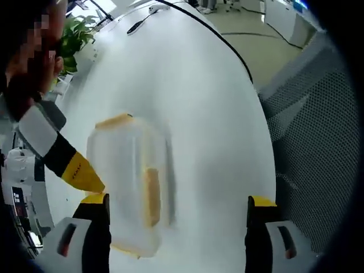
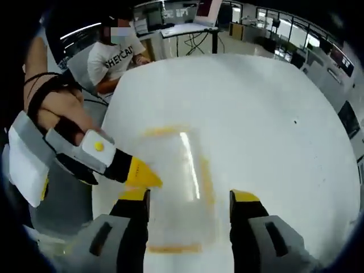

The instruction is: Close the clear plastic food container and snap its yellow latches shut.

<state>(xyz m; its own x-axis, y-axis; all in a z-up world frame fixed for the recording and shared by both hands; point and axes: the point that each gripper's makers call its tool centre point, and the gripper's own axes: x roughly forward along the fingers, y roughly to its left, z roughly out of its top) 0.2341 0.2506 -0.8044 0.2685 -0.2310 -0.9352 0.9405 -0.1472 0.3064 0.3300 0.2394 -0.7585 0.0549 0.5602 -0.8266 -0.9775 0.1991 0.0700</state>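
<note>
Container (image 1: 133, 185) of clear plastic with yellow latches (image 1: 151, 196) lies on the white table (image 1: 193, 91), long axis running away from both cameras, blurred in both views. The left gripper (image 1: 176, 219) hangs over its near end, jaws open wide. The right gripper (image 2: 190, 213) straddles the container (image 2: 179, 187), jaws open. A hand (image 2: 60, 114) grips the other tool alongside.

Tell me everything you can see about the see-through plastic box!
The box is clear plastic, blurry in both views, with yellow latches along its edges. It sits flat on the white table with its lid on top; whether the latches are snapped is unclear. In the right gripper view, the left gripper reaches its left edge; actual contact is unclear.
</note>
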